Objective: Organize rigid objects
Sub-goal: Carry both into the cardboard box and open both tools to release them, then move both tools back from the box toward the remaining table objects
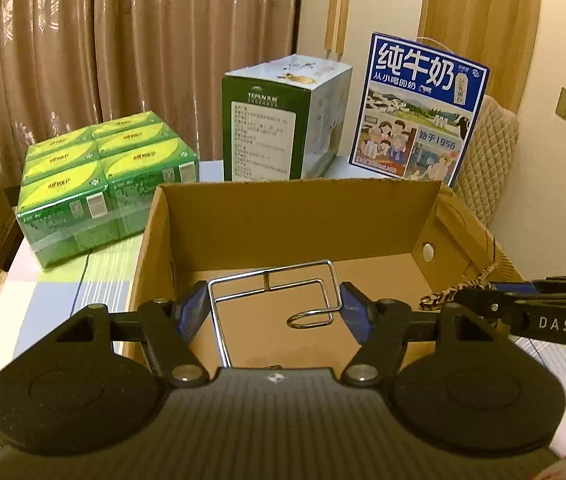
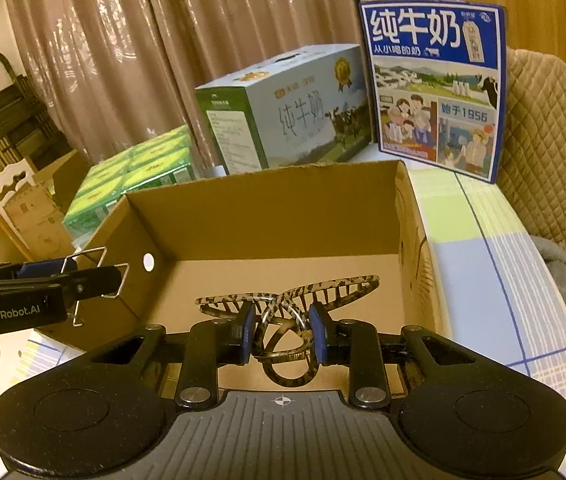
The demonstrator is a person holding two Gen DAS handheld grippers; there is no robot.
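Note:
My left gripper (image 1: 273,304) is shut on a bent chrome wire frame (image 1: 271,286) and holds it over the open cardboard box (image 1: 295,216). My right gripper (image 2: 282,330) is shut on a leopard-print hair claw clip (image 2: 287,304) and holds it above the same box (image 2: 267,216). The right gripper shows at the right edge of the left wrist view (image 1: 483,300), with the clip's tip (image 1: 451,294) sticking out. The left gripper with the wire frame (image 2: 91,276) shows at the left of the right wrist view. The box floor looks bare.
A pack of green boxes (image 1: 99,184) stands left of the box. A green-and-white milk carton case (image 1: 279,120) and a blue milk case (image 1: 419,108) stand behind it. A quilted chair (image 2: 547,140) is at the right. The table has a checked cloth (image 2: 495,264).

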